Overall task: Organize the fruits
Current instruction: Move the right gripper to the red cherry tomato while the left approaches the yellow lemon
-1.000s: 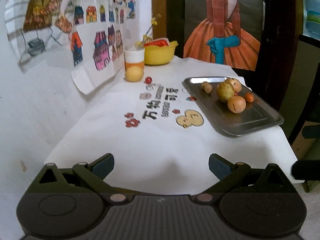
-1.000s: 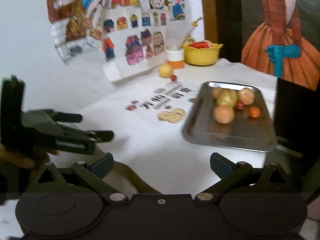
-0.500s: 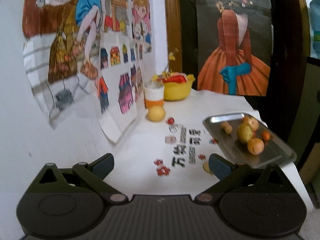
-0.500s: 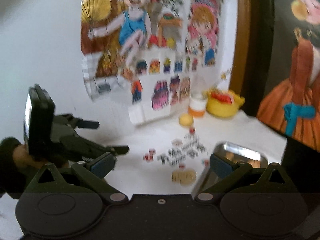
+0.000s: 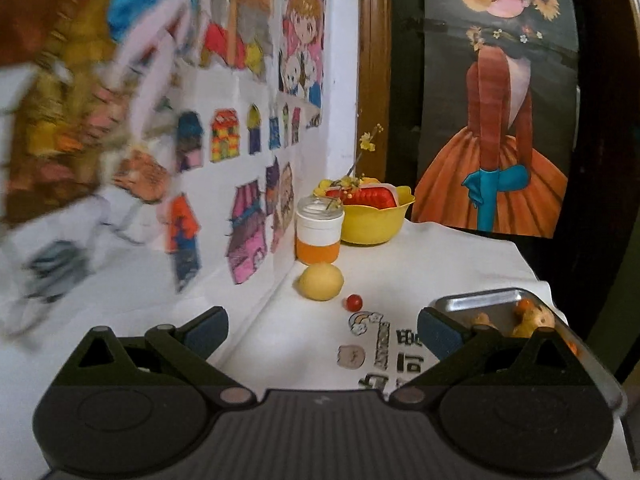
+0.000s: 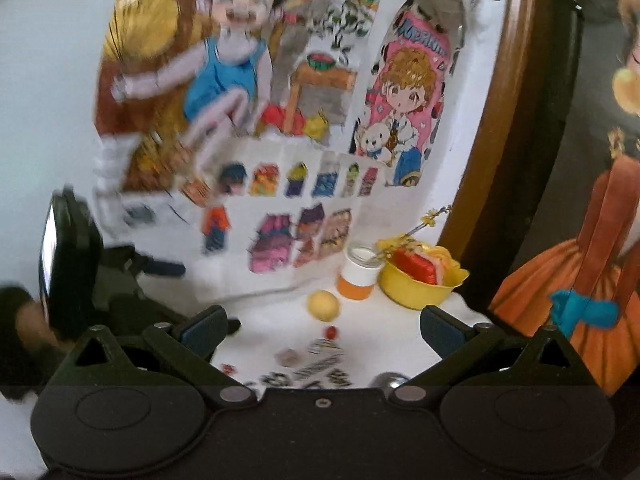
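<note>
Fingers of both grippers, left (image 5: 322,330) and right (image 6: 322,326), were spread apart and empty above the surface (image 5: 420,264); lemon (image 5: 321,287) lay beside small tomato (image 5: 354,301).

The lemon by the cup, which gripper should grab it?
Probably the left gripper: it is open and empty, and the lemon sits straight ahead. The right gripper, also open, views it from farther back.

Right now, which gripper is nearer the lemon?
Left. The left gripper faces the lemon from just short of it; the right gripper sits farther back.
</note>
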`<state>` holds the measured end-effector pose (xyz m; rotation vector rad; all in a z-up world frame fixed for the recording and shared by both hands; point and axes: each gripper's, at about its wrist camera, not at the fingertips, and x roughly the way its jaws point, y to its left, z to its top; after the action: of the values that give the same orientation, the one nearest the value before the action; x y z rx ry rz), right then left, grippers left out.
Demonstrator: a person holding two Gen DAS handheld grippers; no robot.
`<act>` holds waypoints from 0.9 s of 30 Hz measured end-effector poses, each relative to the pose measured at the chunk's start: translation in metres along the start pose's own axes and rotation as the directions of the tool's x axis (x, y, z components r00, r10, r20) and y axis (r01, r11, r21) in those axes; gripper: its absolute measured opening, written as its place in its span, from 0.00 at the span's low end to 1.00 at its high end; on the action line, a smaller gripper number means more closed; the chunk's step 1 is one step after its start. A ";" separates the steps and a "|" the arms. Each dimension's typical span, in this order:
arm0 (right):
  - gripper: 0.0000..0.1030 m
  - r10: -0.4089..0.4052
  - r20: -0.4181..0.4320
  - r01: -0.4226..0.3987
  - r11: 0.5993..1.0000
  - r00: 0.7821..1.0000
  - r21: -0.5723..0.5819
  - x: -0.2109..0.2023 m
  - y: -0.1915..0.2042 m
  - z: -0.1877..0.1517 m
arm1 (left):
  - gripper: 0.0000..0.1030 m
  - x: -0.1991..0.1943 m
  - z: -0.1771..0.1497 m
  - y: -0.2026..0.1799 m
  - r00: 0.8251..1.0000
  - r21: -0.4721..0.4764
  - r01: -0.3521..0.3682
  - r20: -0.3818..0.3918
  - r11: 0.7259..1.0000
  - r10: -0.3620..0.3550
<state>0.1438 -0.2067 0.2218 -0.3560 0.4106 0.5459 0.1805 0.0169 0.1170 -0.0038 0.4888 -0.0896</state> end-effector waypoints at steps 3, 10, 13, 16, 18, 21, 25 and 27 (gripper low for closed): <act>0.99 0.003 -0.018 -0.003 1.000 1.000 -0.021 0.032 -0.017 -0.014 | 1.00 0.031 0.006 -0.002 1.000 0.004 0.017 0.009 1.000 -0.017; 0.99 0.056 -0.001 -0.056 0.998 0.998 -0.007 0.115 -0.050 -0.045 | 1.00 0.109 0.017 0.000 1.000 -0.021 0.001 0.015 1.000 -0.001; 0.99 0.065 -0.016 -0.065 0.998 0.998 0.002 0.153 -0.057 -0.056 | 1.00 0.133 0.018 0.000 1.000 -0.017 0.021 0.013 1.000 -0.020; 0.99 0.106 -0.049 -0.103 0.993 0.993 0.050 0.183 -0.062 -0.067 | 1.00 0.150 0.020 -0.006 0.999 0.015 0.046 0.024 0.999 -0.046; 0.99 0.119 -0.071 -0.116 0.992 0.990 0.048 0.199 -0.062 -0.072 | 1.00 0.161 0.022 -0.010 0.999 0.040 0.049 0.019 0.998 -0.050; 0.99 0.122 -0.099 -0.122 0.993 0.988 0.002 0.219 -0.057 -0.078 | 1.00 0.180 0.026 -0.014 0.999 0.073 0.047 -0.005 0.996 -0.047; 0.95 0.138 -0.136 -0.142 0.990 0.981 -0.020 0.241 -0.053 -0.079 | 0.99 0.205 0.029 -0.018 0.999 0.117 0.008 -0.045 0.993 -0.003; 0.92 0.146 -0.156 -0.151 0.988 0.977 -0.017 0.253 -0.051 -0.078 | 0.99 0.214 0.030 -0.017 0.998 0.119 0.001 -0.063 0.993 0.007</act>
<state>0.3473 -0.1738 0.0485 -0.3990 0.5822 0.6734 0.3817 -0.0188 0.0433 0.1164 0.5462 -0.1160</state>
